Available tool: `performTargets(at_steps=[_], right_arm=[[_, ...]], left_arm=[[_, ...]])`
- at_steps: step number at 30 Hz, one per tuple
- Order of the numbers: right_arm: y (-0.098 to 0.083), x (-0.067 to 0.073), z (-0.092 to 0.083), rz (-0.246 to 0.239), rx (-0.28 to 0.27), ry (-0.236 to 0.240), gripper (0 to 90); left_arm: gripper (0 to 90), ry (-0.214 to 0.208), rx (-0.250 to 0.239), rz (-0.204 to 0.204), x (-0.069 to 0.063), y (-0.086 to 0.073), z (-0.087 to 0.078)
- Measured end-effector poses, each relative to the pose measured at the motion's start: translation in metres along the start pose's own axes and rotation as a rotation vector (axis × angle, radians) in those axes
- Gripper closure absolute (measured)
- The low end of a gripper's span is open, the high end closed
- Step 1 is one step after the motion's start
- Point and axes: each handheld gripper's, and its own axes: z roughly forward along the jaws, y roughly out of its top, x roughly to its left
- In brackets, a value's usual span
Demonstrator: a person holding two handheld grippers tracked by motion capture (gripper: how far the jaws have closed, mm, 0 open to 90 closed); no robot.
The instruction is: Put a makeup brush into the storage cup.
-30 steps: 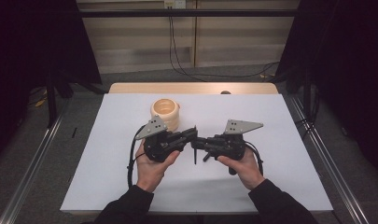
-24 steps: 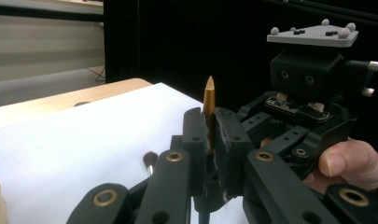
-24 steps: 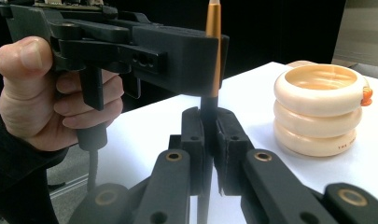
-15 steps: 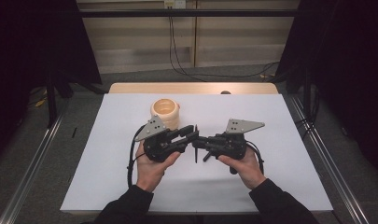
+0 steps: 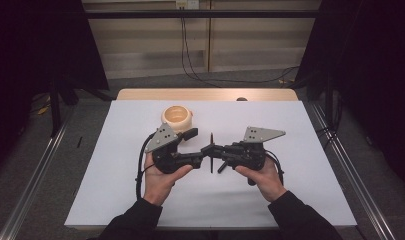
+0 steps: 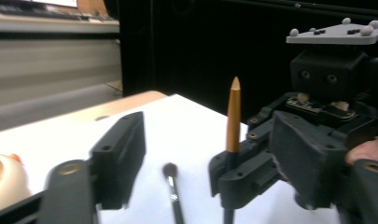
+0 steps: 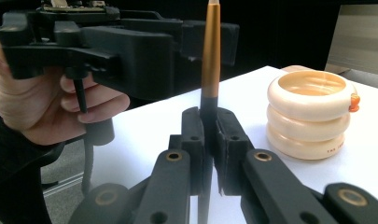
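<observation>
A slim brush with a golden handle (image 5: 211, 142) stands upright over the middle of the white sheet. My right gripper (image 5: 211, 151) is shut on its dark lower shaft (image 7: 209, 105); in the right gripper view (image 7: 209, 126) both pads press on it. My left gripper (image 5: 197, 146) faces it from the left. Its jaws have just been opening and now stand apart on either side of the brush (image 6: 233, 116) without touching it. In the left gripper view (image 6: 210, 158) a thin dark shape with a round end lies on the sheet; I cannot tell whether it is a shadow.
A cream ribbed cup (image 5: 177, 117) with a small orange tab stands just beyond the left gripper, also seen as the cup (image 7: 309, 114) and the cup (image 6: 4, 182). The white sheet (image 5: 290, 200) covers the table; metal rails run along both sides.
The left gripper's jaws have spread apart and let go of the brush, the far jaw swinging toward the cup. Both hands and the brush stay where they were.
</observation>
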Motion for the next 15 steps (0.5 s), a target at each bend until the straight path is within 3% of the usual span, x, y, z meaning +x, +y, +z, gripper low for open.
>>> performTargets(at_steps=[10,11,13,15], right_arm=[[0.001,-0.002,-0.002,-0.003,-0.003,-0.014,83.2],[0.001,-0.003,-0.002,-0.007,-0.002,-0.016,83.2],[0.001,-0.004,-0.003,-0.006,-0.006,-0.013,83.2],[0.002,-0.004,-0.005,-0.005,-0.010,-0.011,83.2]], left_arm=[[14.1,0.017,-0.004,0.026,0.008,-0.005,-0.010],[13.0,0.012,0.006,0.035,0.009,-0.006,-0.011],[11.5,-0.012,0.002,-0.002,0.009,-0.008,-0.011],[9.0,-0.015,0.016,0.024,0.009,-0.009,-0.012]])
